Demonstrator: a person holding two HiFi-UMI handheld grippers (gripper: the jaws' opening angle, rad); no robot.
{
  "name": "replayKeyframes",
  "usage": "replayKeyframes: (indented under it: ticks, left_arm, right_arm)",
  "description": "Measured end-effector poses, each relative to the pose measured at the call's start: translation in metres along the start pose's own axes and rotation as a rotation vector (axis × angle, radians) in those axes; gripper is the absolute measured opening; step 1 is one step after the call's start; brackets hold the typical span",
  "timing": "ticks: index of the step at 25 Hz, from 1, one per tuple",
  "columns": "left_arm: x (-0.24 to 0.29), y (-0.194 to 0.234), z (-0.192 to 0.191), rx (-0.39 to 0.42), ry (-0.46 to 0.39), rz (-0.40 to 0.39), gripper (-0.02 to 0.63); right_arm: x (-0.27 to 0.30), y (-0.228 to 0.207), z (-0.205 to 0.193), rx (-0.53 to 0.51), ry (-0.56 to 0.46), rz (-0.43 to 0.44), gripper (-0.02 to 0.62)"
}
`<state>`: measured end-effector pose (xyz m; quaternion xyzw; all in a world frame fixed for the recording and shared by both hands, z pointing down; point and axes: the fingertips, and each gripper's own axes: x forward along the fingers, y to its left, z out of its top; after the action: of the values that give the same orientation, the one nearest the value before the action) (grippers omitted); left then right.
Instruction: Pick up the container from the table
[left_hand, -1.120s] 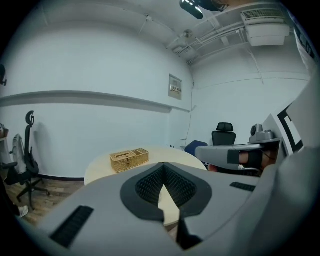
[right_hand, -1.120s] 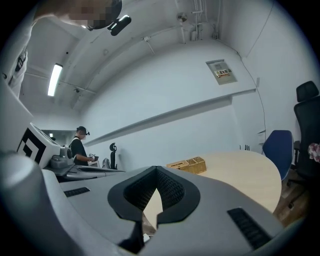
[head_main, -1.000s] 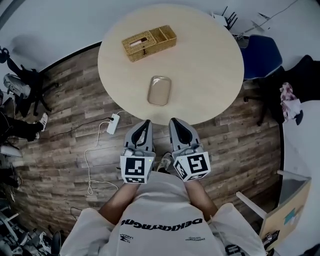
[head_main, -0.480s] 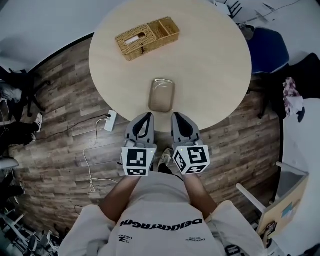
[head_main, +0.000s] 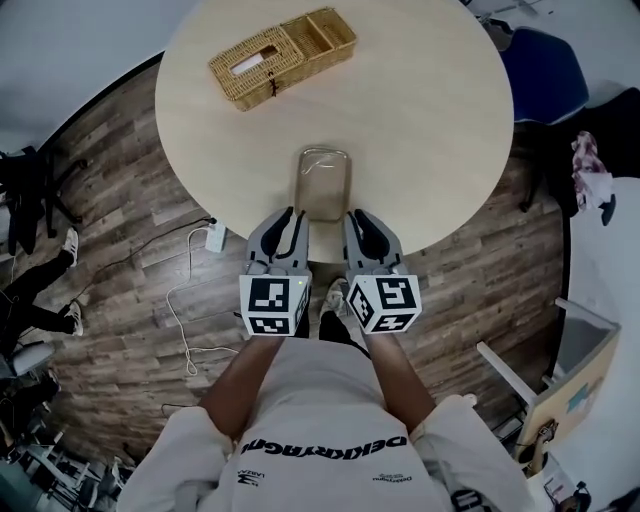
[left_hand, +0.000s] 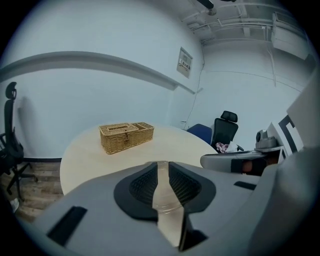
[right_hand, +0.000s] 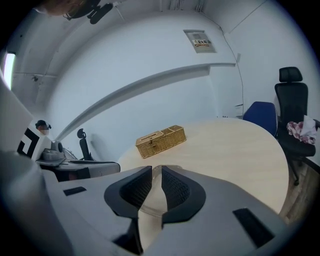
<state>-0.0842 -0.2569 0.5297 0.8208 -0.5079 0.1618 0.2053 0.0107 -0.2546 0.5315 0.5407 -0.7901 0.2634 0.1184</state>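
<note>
A clear, shallow plastic container (head_main: 323, 183) lies on the round beige table (head_main: 430, 120) near its front edge. My left gripper (head_main: 292, 214) and right gripper (head_main: 355, 216) are side by side just short of that edge, pointing at the container's near end. Neither touches it. Both have their jaws together with nothing held. In the left gripper view the jaws of the left gripper (left_hand: 163, 167) leave a thin slit, and the container's rim (left_hand: 167, 204) shows through it. The right gripper (right_hand: 156, 171) looks the same in its own view.
A wicker basket (head_main: 282, 56) with a tissue slot stands at the table's far left. A blue chair (head_main: 545, 75) is at the back right, a black office chair (right_hand: 295, 110) beside it. A white power strip (head_main: 214, 237) and cable lie on the wood floor, left.
The person has stepped toward the table. The container and table edge now lie much closer to both grippers' tips. The jaws have stayed together.
</note>
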Motion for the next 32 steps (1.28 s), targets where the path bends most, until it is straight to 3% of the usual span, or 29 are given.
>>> replayKeyframes:
  ticks: [22, 32]
  left_arm:
    - [0.072, 0.042, -0.062, -0.091, 0.145, 0.020, 0.080]
    - [0.085, 0.047, -0.074, -0.128, 0.172, 0.023, 0.071]
  right_arm:
    - [0.065, -0.045, -0.053, 0.083, 0.132, -0.130, 0.098]
    - [0.077, -0.060, -0.071, 0.119, 0.187, -0.157, 0.098]
